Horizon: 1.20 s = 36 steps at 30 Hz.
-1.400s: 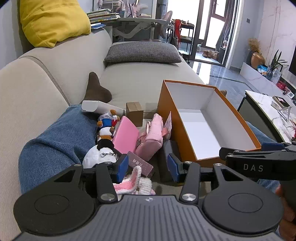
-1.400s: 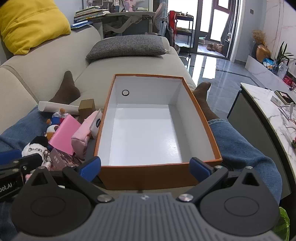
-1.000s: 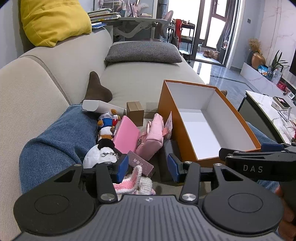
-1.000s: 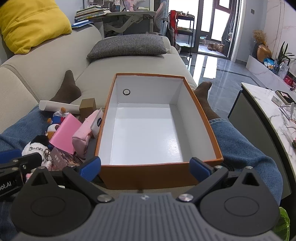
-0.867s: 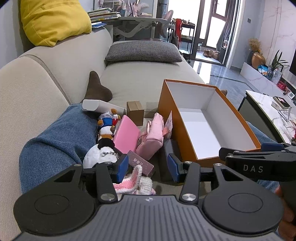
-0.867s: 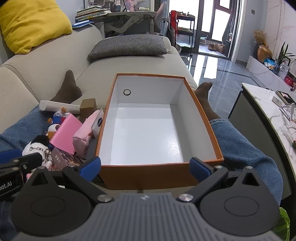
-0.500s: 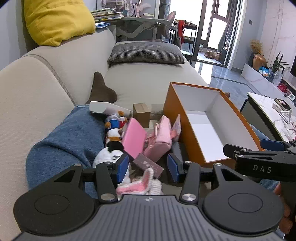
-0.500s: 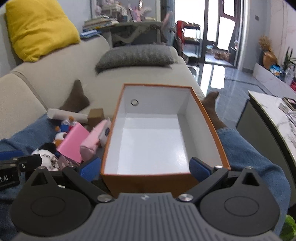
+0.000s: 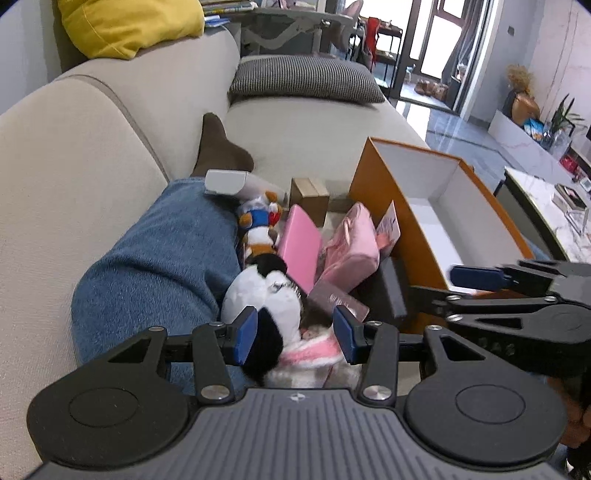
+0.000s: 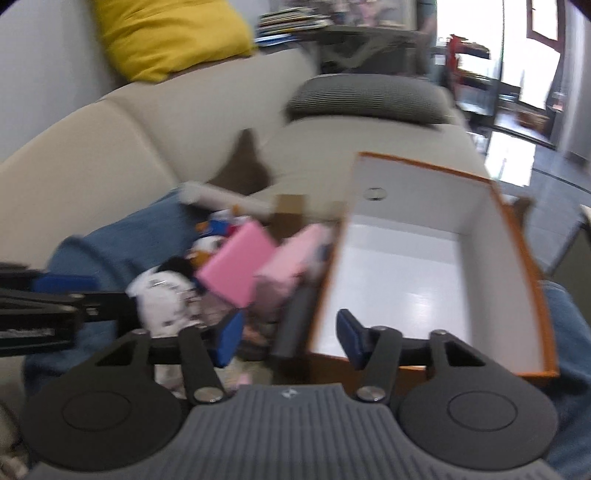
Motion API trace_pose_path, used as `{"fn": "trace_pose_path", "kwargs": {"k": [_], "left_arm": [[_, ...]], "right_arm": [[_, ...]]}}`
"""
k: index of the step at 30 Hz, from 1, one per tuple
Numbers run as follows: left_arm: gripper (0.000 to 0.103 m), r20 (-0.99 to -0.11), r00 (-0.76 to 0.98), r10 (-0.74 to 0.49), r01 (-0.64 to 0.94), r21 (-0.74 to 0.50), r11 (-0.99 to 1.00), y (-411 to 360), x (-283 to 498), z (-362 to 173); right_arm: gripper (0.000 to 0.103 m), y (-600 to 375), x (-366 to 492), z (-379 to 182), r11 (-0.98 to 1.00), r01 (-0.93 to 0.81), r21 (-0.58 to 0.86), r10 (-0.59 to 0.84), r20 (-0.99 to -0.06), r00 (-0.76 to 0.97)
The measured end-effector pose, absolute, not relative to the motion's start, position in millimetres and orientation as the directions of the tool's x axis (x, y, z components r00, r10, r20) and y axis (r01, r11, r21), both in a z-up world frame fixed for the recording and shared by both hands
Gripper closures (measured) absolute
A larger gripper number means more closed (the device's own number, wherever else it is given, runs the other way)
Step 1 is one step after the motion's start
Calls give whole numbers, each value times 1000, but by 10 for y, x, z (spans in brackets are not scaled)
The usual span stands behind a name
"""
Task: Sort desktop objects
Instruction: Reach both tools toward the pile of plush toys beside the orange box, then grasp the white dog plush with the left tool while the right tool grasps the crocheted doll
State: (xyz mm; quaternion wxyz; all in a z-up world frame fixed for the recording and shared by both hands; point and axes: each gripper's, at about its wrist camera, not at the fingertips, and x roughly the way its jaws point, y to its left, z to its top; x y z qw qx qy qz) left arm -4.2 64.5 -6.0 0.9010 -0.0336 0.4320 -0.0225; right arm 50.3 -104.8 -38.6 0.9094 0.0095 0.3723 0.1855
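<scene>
An orange box (image 9: 384, 206) with a white inside stands open and empty on a sofa; it also shows in the right wrist view (image 10: 517, 236). Left of it lies a heap: a black-and-white plush (image 9: 266, 295), a duck plush (image 9: 258, 221), a pink card case (image 9: 299, 247), a pink pouch (image 9: 351, 247), a small brown box (image 9: 308, 199) and a pink-and-white knit piece (image 9: 314, 354). My left gripper (image 9: 293, 334) is open, its fingers either side of the plush and knit piece. My right gripper (image 10: 290, 341) is open over the box's near left corner; that view is blurred.
A person's leg in blue jeans (image 9: 162, 258) with a brown sock (image 9: 218, 147) lies left of the heap. A white tube (image 9: 225, 182) rests on it. A checked cushion (image 9: 303, 79) and a yellow pillow (image 9: 125, 26) lie further back. A marble table (image 9: 546, 206) stands at the right.
Both grippers have moved left. My left gripper has come forward and down onto the heap. My right gripper has swung from the box's front toward its left corner and narrowed its opening.
</scene>
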Motion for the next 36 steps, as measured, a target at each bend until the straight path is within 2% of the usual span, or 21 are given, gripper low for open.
{"fn": "trace_pose_path", "kwargs": {"k": [8,16,18,23,27,32,36], "left_arm": [[50,-814,576,-74,37,-65,997,724,-85,-162],[52,-850,522,-75,89,-33,995,733,-126,-257],[58,-860,504,-76,91,-35,995,744,-128,-303],[62,-881,465,-89,126,-33,991,717,-124,-390],[65,-891,441,-105,135,-50,990,695,-93,-475],[65,-899,422,-114,128,-65,990,660,19,-603],[67,-900,415,-133,160,-72,984,595,73,-650]], "right_arm": [[57,-706,495,-582,880,-454,137,405,-717,568],[58,-522,541,-855,822,-543,170,453,-773,444],[57,-470,515,-912,803,-576,151,451,-786,423],[58,-366,479,-1021,711,-698,92,464,-807,366],[58,-285,404,-1040,593,-804,-41,452,-809,375],[57,-249,461,-1092,551,-830,-88,443,-812,380],[57,-368,501,-1131,586,-808,-70,414,-831,372]]}}
